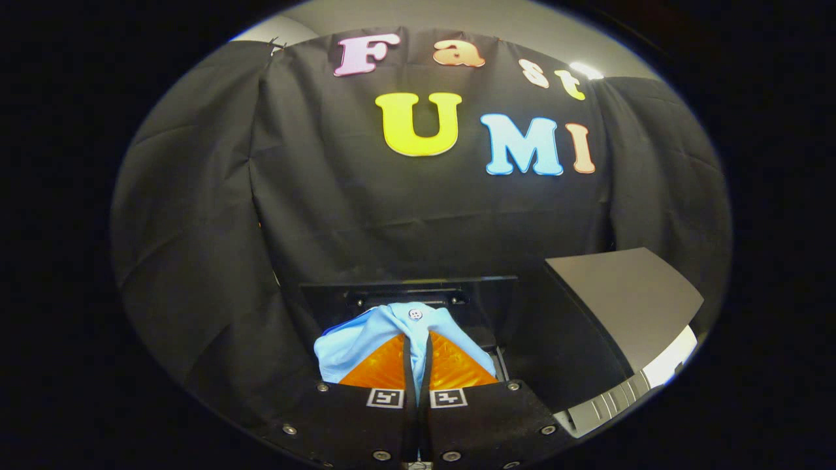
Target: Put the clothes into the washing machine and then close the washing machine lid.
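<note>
Between its nearly closed fingers the gripper [417,365] pinches a light blue shirt [392,329], carried just ahead of them and apparently not yet in the washer [627,313], off to their right, so loading and closing the lid remain.

Gripper [418,352] clamped on light-blue shirt [398,326]

Fingers nearly together w/ a fold of cloth pinched btwn them; white button [415,314] just past the tips. Washing machine [627,307] w/ grey top panel sits beyond, off to the right; black booth cloth [261,215] behind.
</note>
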A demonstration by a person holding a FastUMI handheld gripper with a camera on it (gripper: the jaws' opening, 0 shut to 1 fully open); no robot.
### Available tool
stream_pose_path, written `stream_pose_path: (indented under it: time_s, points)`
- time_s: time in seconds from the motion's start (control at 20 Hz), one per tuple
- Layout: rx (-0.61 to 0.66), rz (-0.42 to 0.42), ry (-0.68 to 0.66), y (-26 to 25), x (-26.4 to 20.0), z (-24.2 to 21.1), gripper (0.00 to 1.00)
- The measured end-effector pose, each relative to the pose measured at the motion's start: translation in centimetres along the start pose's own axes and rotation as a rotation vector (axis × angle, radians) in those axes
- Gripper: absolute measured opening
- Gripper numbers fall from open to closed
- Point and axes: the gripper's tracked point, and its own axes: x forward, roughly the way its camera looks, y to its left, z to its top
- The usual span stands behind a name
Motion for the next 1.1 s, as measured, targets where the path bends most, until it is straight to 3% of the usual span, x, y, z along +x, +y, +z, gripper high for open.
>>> stream_pose_path:
  time_s: [0.3, 0.55, 1.1]
  points:
    - [0.010, 0.002, 0.164, -0.7, 5.5, -6.7, 0.01]
    - [-0.085, 0.029, 0.282, -0.5, 9.3, -12.0, 0.01]
    - [-0.121, 0.072, 0.537, 0.0, 12.3, -23.1, 0.01]
